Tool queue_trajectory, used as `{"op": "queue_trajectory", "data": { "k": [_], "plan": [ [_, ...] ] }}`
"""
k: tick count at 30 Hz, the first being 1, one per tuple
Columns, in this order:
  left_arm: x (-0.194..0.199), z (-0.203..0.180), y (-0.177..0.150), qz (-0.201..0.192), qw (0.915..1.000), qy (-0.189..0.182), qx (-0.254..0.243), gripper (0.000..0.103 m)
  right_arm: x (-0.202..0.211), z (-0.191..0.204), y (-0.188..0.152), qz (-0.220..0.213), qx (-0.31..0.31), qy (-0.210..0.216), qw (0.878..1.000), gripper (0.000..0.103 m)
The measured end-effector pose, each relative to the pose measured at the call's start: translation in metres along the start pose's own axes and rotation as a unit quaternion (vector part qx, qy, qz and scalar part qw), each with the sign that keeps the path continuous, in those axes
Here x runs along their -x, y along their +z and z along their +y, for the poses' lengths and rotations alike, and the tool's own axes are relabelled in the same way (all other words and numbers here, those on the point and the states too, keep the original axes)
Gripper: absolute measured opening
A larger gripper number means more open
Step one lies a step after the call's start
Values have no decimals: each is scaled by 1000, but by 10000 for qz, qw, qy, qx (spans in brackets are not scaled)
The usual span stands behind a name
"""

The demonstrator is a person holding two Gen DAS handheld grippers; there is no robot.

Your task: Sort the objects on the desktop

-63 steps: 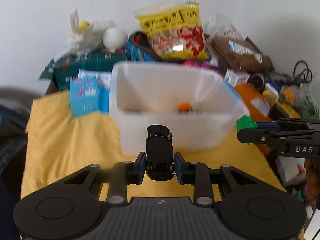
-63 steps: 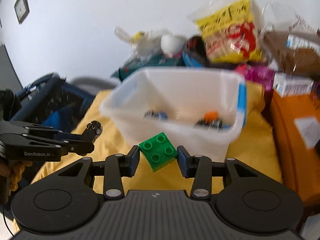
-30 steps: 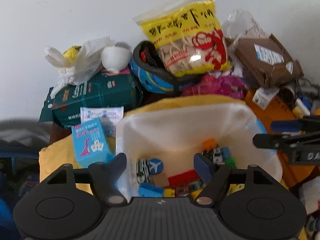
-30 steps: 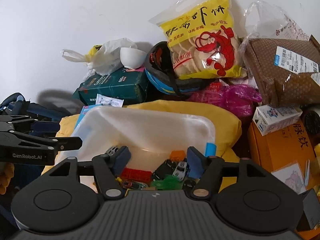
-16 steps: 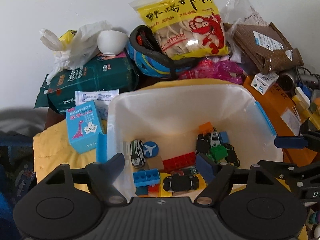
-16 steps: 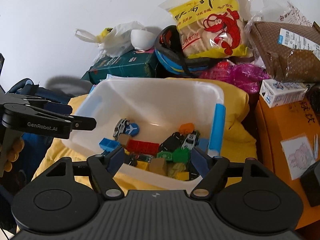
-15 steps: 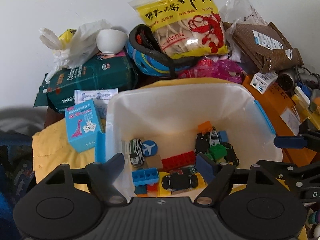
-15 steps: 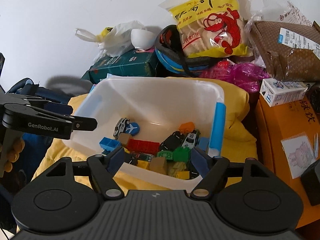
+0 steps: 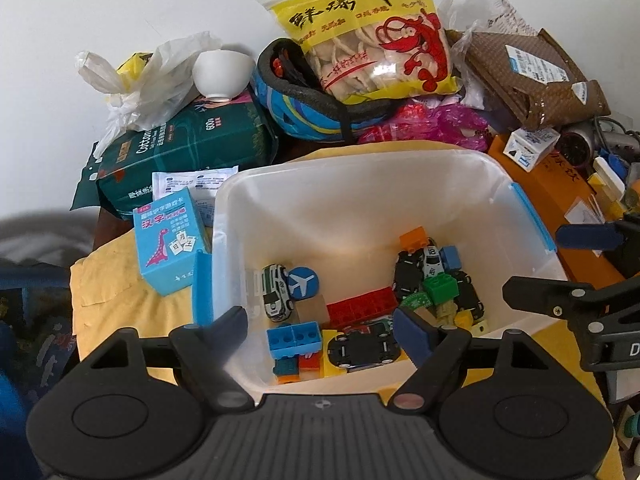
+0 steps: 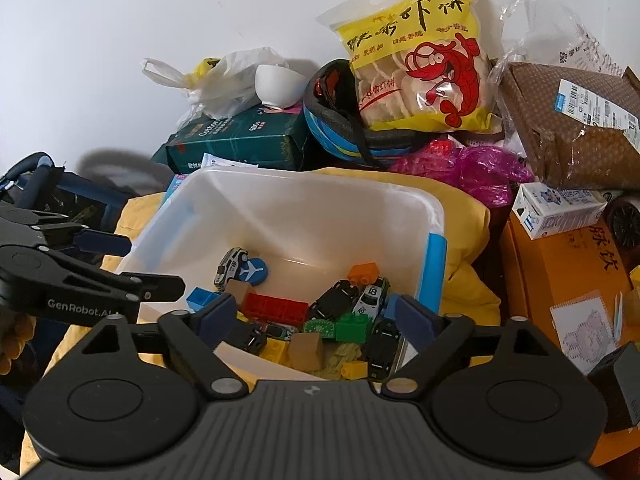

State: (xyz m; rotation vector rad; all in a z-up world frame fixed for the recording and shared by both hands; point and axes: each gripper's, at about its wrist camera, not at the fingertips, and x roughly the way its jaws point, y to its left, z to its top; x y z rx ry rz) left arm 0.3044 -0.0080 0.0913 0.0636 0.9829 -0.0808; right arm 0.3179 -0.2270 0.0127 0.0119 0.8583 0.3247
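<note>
A translucent white plastic bin with blue side handles sits on a yellow cloth and serves as the landmark here. Left of the bin leans a light blue card box printed with a pink dinosaur, touching the bin's left handle. Inside the bin, toward its left wall, lie a small white and green toy car and a round blue disc with a white aeroplane; in the middle lie a long red building brick and a black toy car; toward the right wall sits a green studded building brick among more cars.

The left hand-held gripper hangs over the bin's near edge with its jaws spread apart and nothing between them. The right hand-held gripper hangs over the bin's near right corner, jaws likewise apart and empty.

Judging from this, both loads are already dropped and the step in hand is leaving the bin. To do it well, each gripper should lift straight up before turning away, so the spread fingers do not catch the bin's rim or drag toys out.

The left wrist view alone shows the dinosaur card box in full and a two-stud light blue brick near the bin's front wall. The right wrist view alone shows a small white carton lying on an orange box to the right of the bin, and the number on a white toy car
</note>
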Motion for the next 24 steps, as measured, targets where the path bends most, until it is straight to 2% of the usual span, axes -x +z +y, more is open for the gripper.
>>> {"op": "queue_trajectory", "data": {
  "k": [13,24],
  "plan": [
    [-9,11,6,179,9997,179,58,84,-8,0,12,126,-10,-125,9998,97],
    [-10,10,7,139,9998,70,100,84,-12,3,12,190,37,-137,9997,97]
  ]
}}
